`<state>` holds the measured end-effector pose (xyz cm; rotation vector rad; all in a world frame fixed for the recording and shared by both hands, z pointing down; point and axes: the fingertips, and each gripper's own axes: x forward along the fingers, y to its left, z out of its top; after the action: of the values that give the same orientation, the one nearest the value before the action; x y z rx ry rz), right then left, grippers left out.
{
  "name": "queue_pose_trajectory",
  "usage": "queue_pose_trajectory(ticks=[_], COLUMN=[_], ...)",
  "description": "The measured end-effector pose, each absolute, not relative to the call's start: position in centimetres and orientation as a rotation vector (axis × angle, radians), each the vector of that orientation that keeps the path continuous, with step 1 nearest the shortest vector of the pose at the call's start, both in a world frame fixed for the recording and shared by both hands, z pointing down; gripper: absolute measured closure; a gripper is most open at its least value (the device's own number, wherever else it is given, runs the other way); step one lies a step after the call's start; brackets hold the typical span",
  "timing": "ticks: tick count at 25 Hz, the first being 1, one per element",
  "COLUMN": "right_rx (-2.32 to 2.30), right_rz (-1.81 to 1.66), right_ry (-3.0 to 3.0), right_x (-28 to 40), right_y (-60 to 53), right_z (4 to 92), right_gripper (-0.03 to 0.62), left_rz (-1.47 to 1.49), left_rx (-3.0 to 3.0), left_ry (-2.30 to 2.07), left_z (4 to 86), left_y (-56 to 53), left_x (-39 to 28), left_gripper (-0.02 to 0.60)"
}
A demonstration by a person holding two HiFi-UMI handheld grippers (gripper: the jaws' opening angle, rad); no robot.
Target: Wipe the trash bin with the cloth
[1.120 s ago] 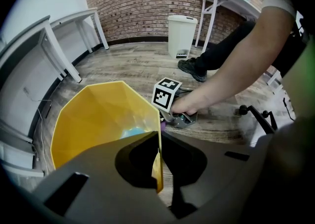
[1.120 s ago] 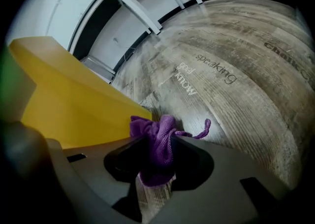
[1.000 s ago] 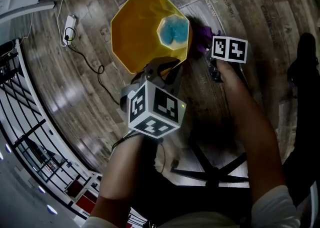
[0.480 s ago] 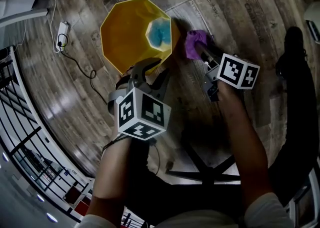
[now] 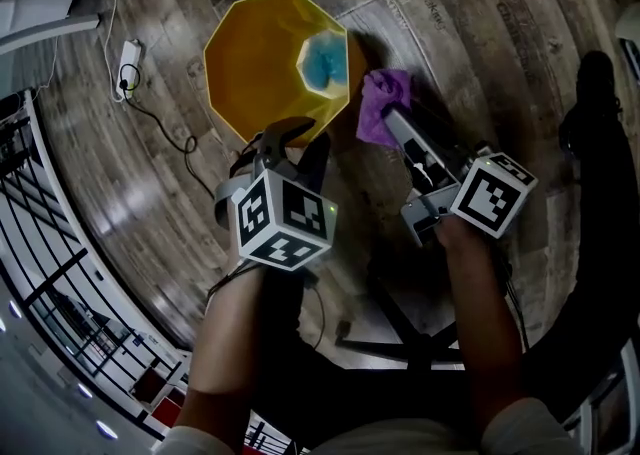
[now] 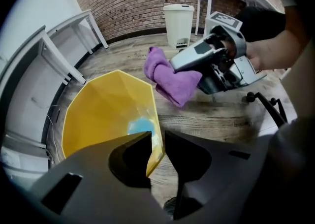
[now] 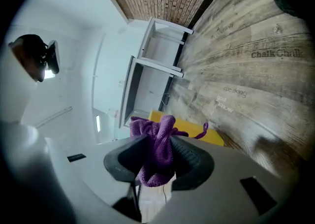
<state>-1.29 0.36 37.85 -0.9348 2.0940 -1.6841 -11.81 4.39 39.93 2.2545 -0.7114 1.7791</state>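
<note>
Up off the wooden floor (image 5: 480,33), just right of the yellow faceted plastic trash bin (image 5: 265,63), the purple cloth (image 5: 380,103) had risen, pinched tight in the jaws of the right gripper (image 5: 392,121). The left gripper (image 5: 298,138) had just let its jaws spring apart, then ease back, half open astride the bin's near rim without pressing it. Wiping looked ready to start.

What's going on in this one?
A person works two handheld grippers over a yellow trash bin on the wooden floor. The right gripper is shut on a purple cloth, held in the air beside the bin. The left gripper has just opened its jaws and started closing them again; they stand apart with the bin's near rim between them.
</note>
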Motion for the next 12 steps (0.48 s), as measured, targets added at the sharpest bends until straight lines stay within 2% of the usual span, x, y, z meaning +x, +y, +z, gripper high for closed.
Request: queue_pose_trajectory(ticks=[6,12], right_rx=[-0.890,-0.878], right_rz=[-1.634,-1.638], right_ry=[2.168,2.221], right_x=[-3.0,-3.6], right_y=[-0.1,-0.6], right_z=[36.4,37.1], right_gripper=[0.453,0.454], left_rz=[1.784,1.751], left_rx=[2.314,2.333], left_ry=[-0.630,-0.596], left_z=[39.9,39.8], left_y=[4.5,4.6], left_x=[-10.7,-10.6], left_gripper=[0.543,0.546])
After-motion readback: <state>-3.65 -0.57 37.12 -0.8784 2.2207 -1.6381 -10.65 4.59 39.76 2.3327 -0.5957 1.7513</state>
